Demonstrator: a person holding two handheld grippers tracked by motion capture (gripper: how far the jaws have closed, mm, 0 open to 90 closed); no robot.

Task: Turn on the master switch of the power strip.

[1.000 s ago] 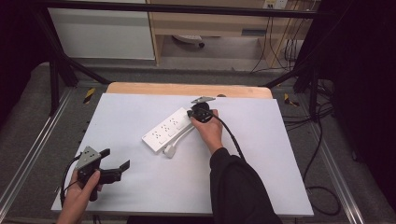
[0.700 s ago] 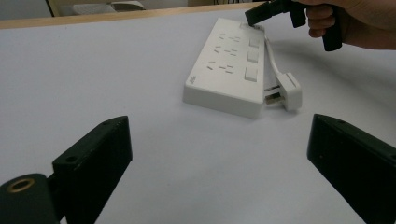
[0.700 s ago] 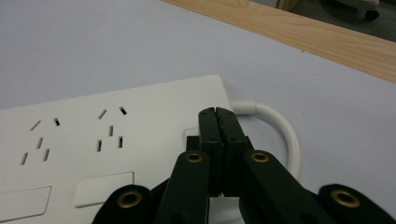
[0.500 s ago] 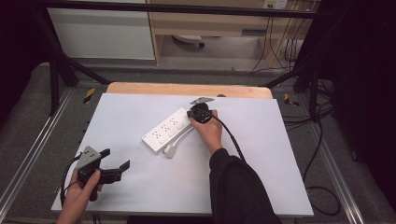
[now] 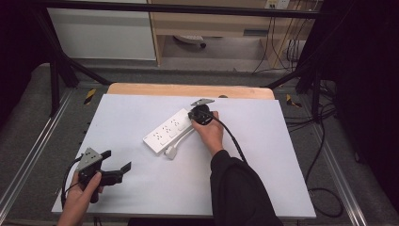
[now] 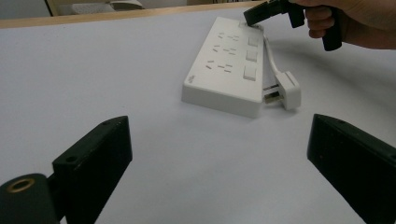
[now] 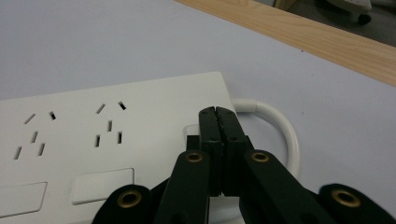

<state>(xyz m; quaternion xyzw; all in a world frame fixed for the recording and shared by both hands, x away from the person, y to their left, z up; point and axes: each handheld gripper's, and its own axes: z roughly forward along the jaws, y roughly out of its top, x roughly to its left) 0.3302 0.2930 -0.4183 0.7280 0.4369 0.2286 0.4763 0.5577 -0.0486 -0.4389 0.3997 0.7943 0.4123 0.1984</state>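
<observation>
White table (image 5: 141, 117), right tool (image 5: 194, 114) pinched closed, tips on power strip (image 5: 167, 133), left tool (image 5: 115, 165) spread wide, resting low.

White cabinet (image 5: 101, 33) beyond wooden table edge (image 5: 188, 89)

No text could be read anywhere. The white power strip (image 6: 229, 65) carried a small dark mark near one corner of its top face, too small and blurred to make out.
</observation>
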